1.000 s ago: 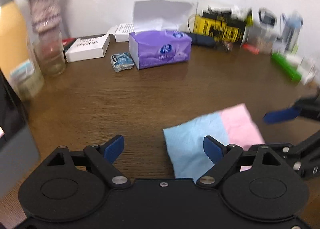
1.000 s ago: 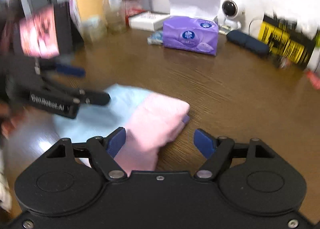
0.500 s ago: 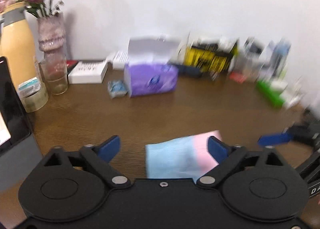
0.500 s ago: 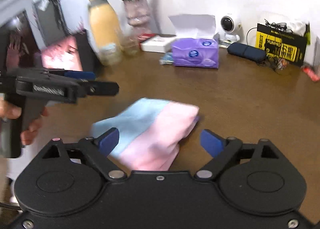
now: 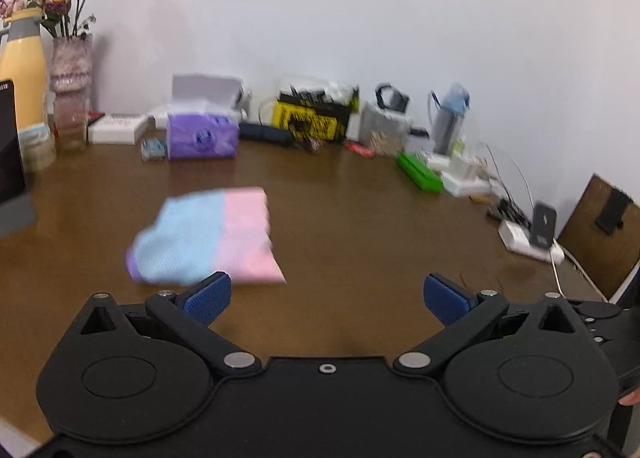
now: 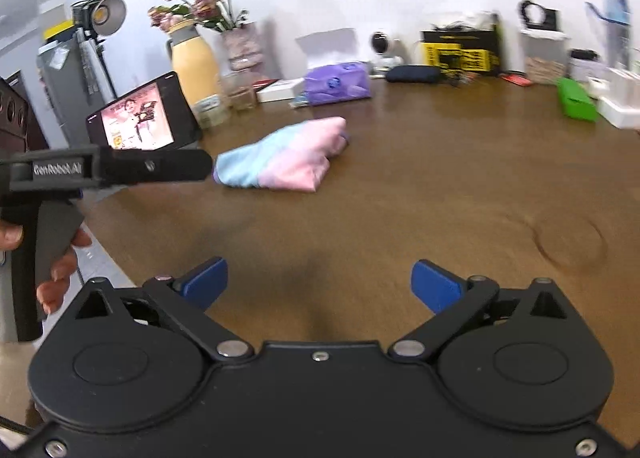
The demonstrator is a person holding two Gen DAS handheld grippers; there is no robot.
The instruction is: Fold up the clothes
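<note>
Well, the brown wooden table [image 5: 360,218] takes up most of the room in front of me, and everything else sits on it or hangs above it. Near the table's middle lies the folded cloth [image 5: 208,238], a flat bundle that is light blue on one half and pink on the other, with a sliver of purple peeking out at one corner; nothing touches it. Above the table's near edge the left gripper [image 5: 326,294] hangs with its blue-padded fingers spread wide and nothing between them, the cloth lying just beyond its left finger. The right gripper [image 6: 320,284] is likewise wide open and empty over bare table, well short of the cloth. From the right wrist view the left gripper shows again from the side as a black handle gripped by the person's hand [image 6: 52,258], its fingers ending beside the cloth's blue end without touching it. Along the table's far edge, against the white wall, stand a yellow flask [image 6: 194,70], a vase of dried roses [image 6: 240,46], a tablet with a lit screen [image 6: 140,118], a purple tissue pack [image 5: 202,136], a yellow-and-black box [image 5: 314,116] and a green box [image 5: 420,174], with smaller clutter too blurred to make out.
</note>
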